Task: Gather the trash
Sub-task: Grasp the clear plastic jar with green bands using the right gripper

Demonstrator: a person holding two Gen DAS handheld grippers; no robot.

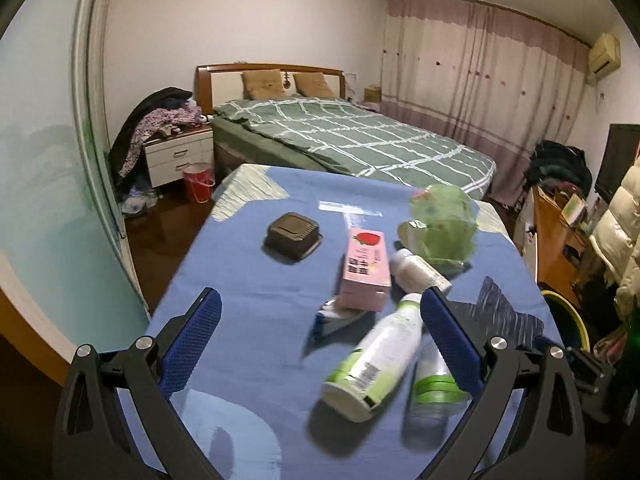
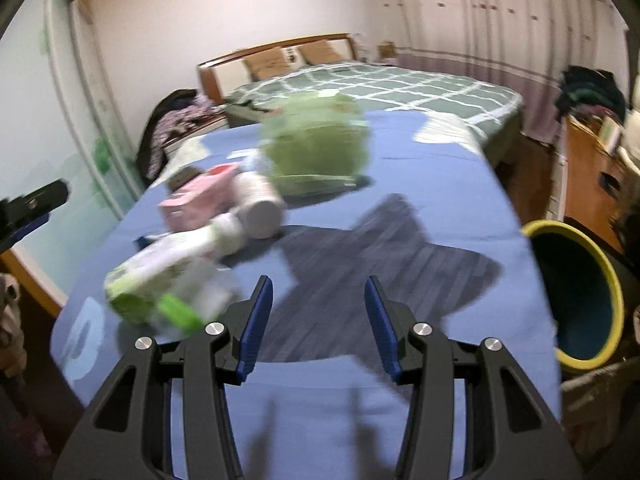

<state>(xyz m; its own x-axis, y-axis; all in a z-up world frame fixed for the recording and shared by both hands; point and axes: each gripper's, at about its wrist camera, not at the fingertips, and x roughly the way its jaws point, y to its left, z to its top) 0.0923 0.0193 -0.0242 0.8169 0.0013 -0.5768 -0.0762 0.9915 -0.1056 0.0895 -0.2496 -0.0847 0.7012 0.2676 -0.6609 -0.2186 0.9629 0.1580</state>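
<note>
Both claws hover empty over a trash-strewn desk.

The left claw (image 1: 320,320) gapes wide and the right claw (image 2: 319,314) stands half apart; the bottles (image 1: 376,360), pink carton (image 1: 365,270) and green bag (image 1: 444,226) lie on the blue desk (image 1: 248,280), near the yellow-rimmed bin (image 2: 580,296).

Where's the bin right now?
The bin, yellow-rimmed, sits off the right edge of the blue table in the right wrist view; in the left wrist view only its rim shows at far right.
</note>
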